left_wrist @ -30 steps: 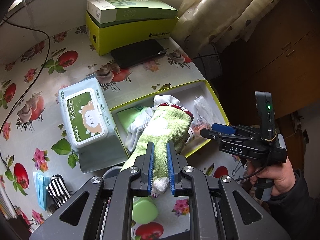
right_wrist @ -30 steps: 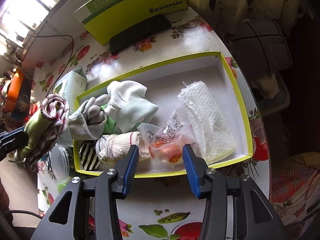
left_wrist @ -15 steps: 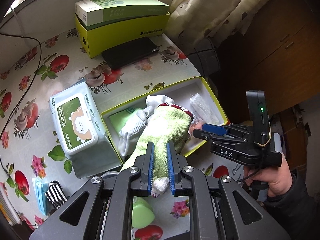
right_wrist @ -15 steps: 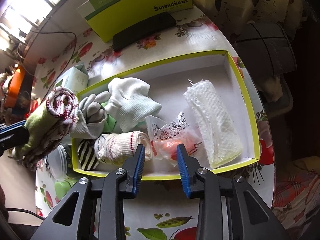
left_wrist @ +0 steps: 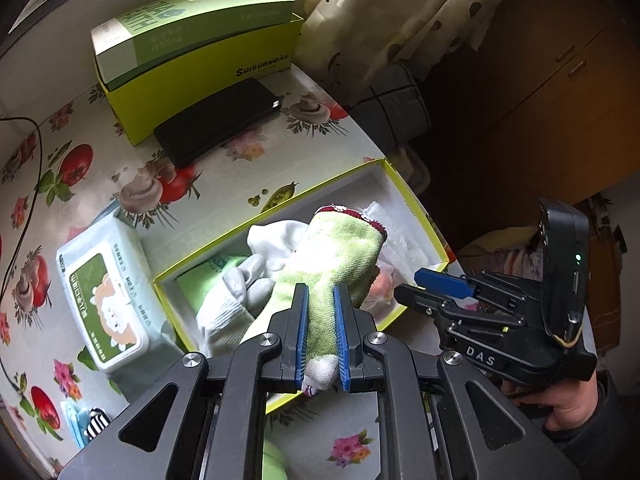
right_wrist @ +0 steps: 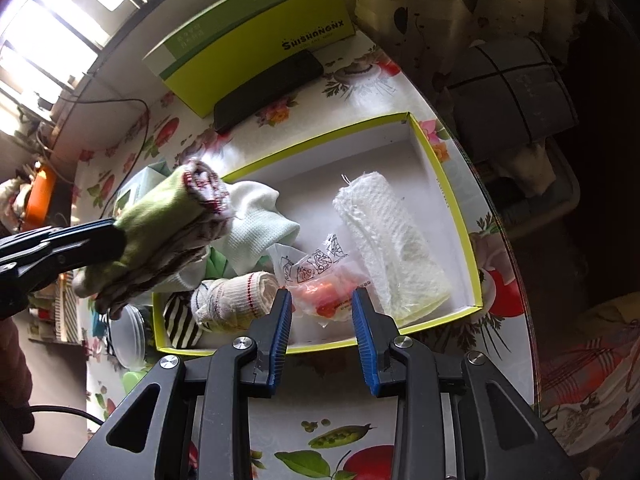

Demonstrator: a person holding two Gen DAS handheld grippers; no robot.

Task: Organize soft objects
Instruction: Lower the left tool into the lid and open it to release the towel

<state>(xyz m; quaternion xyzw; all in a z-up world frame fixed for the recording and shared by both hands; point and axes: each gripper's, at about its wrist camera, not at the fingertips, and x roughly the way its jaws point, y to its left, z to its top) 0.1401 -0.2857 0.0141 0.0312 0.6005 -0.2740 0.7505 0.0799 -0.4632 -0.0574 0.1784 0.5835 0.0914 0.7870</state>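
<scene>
At the left, the pack of wipes [left_wrist: 116, 300] was left standing on the tabletop [left_wrist: 240, 168], just beside the open yellow box [left_wrist: 416, 204]. The green sock [left_wrist: 336, 264] was held clamped in the left tool [left_wrist: 321, 332], its toe end pinched between the blue pads and its red-trimmed cuff pointing forward. Against the views of a second before, the sock had been carried from near the box's left end to a place above the box's middle, over the grey glove [left_wrist: 240, 280] and the white cloth [right_wrist: 260, 220]. It was judged to be close to release among the other soft things. Further right, the jaws of the right tool [right_wrist: 322, 316] had just been drawn closer, with a gap left between them and nothing pressed by the pads. The clear bag [right_wrist: 320, 280] with orange contents was seen through that gap, lying in the box beside the white towel roll [right_wrist: 388, 248].
</scene>
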